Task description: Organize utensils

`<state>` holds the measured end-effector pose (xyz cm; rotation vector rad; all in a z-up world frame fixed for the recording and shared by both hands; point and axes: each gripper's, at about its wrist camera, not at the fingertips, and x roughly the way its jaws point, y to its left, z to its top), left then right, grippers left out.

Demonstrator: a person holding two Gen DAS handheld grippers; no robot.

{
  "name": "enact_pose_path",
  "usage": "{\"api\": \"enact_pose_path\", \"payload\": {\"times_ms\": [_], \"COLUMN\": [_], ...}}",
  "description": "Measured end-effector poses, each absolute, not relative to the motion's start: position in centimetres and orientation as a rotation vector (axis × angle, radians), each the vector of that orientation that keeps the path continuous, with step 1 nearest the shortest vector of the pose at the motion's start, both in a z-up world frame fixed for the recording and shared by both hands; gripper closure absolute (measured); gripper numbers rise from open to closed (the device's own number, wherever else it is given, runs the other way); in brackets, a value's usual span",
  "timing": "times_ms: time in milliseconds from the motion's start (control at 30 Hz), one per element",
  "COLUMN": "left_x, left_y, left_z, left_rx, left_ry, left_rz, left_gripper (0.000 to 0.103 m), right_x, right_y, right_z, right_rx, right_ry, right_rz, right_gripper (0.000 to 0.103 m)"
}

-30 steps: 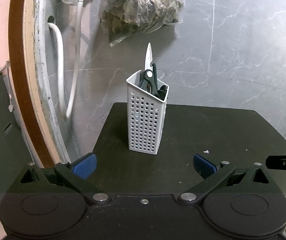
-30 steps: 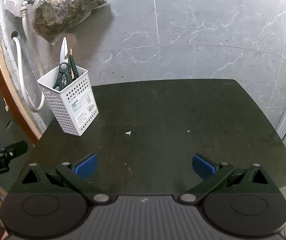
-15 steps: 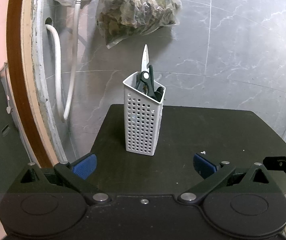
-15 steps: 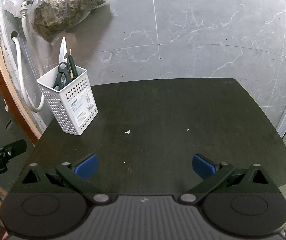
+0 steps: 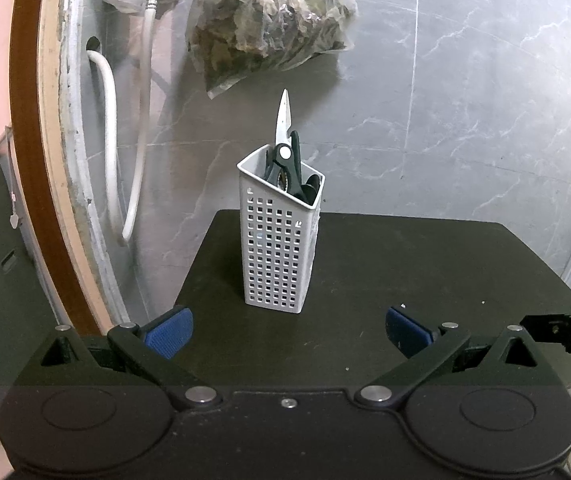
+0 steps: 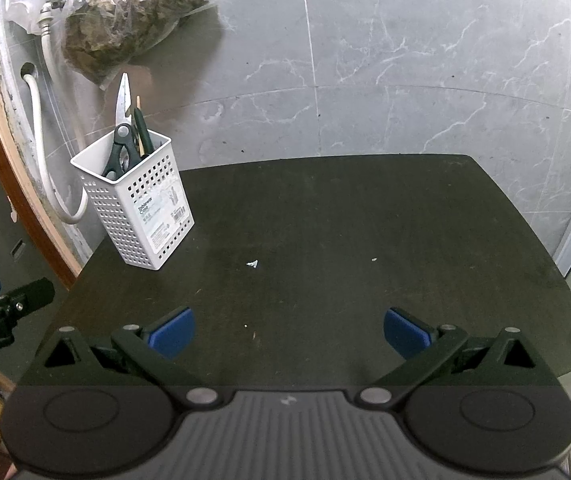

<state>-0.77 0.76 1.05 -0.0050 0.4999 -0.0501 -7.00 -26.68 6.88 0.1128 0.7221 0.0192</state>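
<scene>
A white perforated utensil holder [image 5: 279, 236] [image 6: 137, 208] stands upright near the back left corner of the black table [image 5: 405, 264] [image 6: 345, 240]. Scissors [image 5: 284, 148] [image 6: 121, 136] with dark handles stick out of it, blades pointing up, beside other dark-handled utensils. My left gripper [image 5: 287, 332] is open and empty, a short way in front of the holder. Nothing lies between the blue pads of my right gripper [image 6: 289, 332], which is open over the table's front middle, well right of the holder.
A clear bag of dried leaves [image 5: 265, 28] [image 6: 125, 12] hangs on the grey marble wall behind. White hoses [image 5: 125, 140] and a brown curved frame [image 5: 33, 160] run down the left. Small white crumbs [image 6: 252, 264] dot the tabletop. The table's edges drop off left and right.
The left gripper's view has shifted slightly, so the holder sits a little higher and further off. The right gripper has barely moved. Both grippers stay open.
</scene>
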Motion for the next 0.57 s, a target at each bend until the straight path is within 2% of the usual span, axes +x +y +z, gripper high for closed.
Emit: {"api": "enact_pose_path", "payload": {"times_ms": [567], "left_x": [-0.92], "left_y": [-0.14], "left_z": [1.04], "left_rx": [0.008], "left_ry": [0.495], "left_rz": [-0.033], "left_gripper": [0.001], "right_x": [-6.60], "right_y": [-27.55], "right_z": [6.72], "right_rx": [0.121], "right_ry": [0.728], "right_rz": [0.039], "right_gripper": [0.000]}}
